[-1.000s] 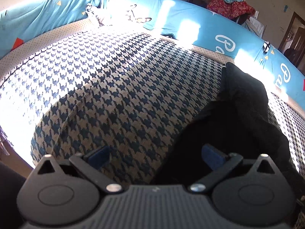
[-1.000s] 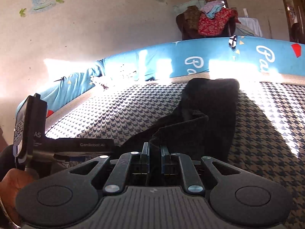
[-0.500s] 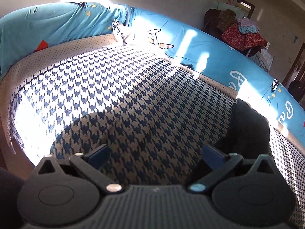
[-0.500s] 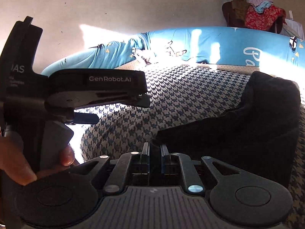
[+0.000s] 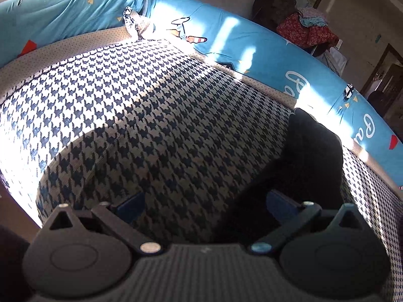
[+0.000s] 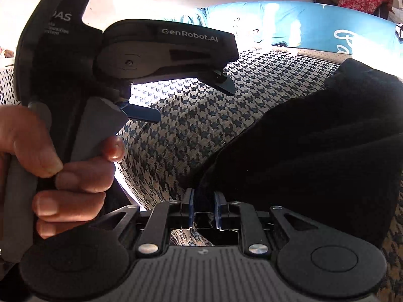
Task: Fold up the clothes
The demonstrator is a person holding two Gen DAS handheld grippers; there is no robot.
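Left wrist view: left gripper point(image 5: 204, 203) spread wide, holding nothing, over the houndstooth cover point(image 5: 156, 115); broad bare cover fills frame centre up to the blue bolster point(image 5: 241, 50). Black garment point(image 5: 312, 156), bunched, lies lower right. Right wrist view: right gripper point(image 6: 203, 210) nearly closed, pinching the garment's edge at bottom centre.

"GenRobot.AI" printed on left gripper point(image 6: 194, 100) body; partial "AS" on its rear plate; blue sheet point(image 5: 289, 58) lettering unreadable
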